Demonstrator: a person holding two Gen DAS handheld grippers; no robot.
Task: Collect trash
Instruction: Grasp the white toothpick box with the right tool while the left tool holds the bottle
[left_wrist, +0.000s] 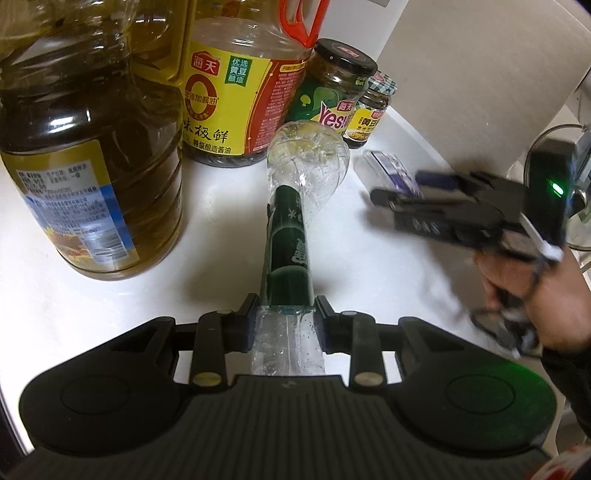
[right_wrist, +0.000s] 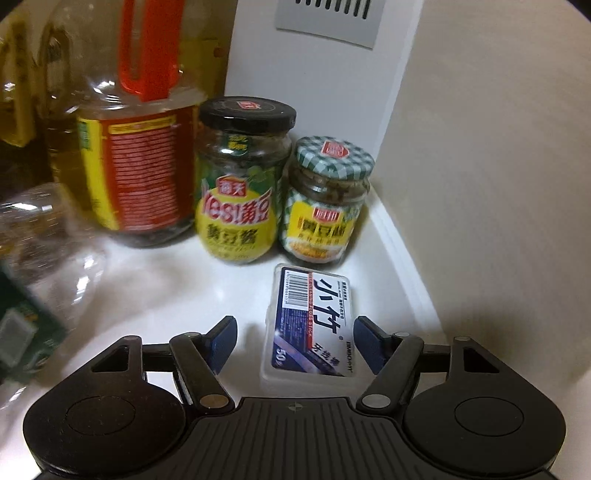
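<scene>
A crushed clear plastic bottle (left_wrist: 288, 236) with a dark green label sticks out forward over the white counter (left_wrist: 110, 314), and my left gripper (left_wrist: 286, 310) is shut on its neck end. The bottle's clear base shows blurred at the left edge of the right wrist view (right_wrist: 44, 236). A small clear floss-stick box (right_wrist: 312, 325) with a blue label lies flat on the counter near the wall. My right gripper (right_wrist: 295, 325) stands open with that box between its fingers, the pads off it. In the left wrist view the right gripper (left_wrist: 399, 186) hovers beside the box (left_wrist: 391, 168), held by a hand.
A large oil bottle (left_wrist: 85, 177) and a soy sauce jug (left_wrist: 229, 99) stand at the back left. Two sauce jars (right_wrist: 240, 184) (right_wrist: 325, 206) stand just behind the box. A beige wall (right_wrist: 480, 184) closes the right side. A glass lid (left_wrist: 554, 206) sits far right.
</scene>
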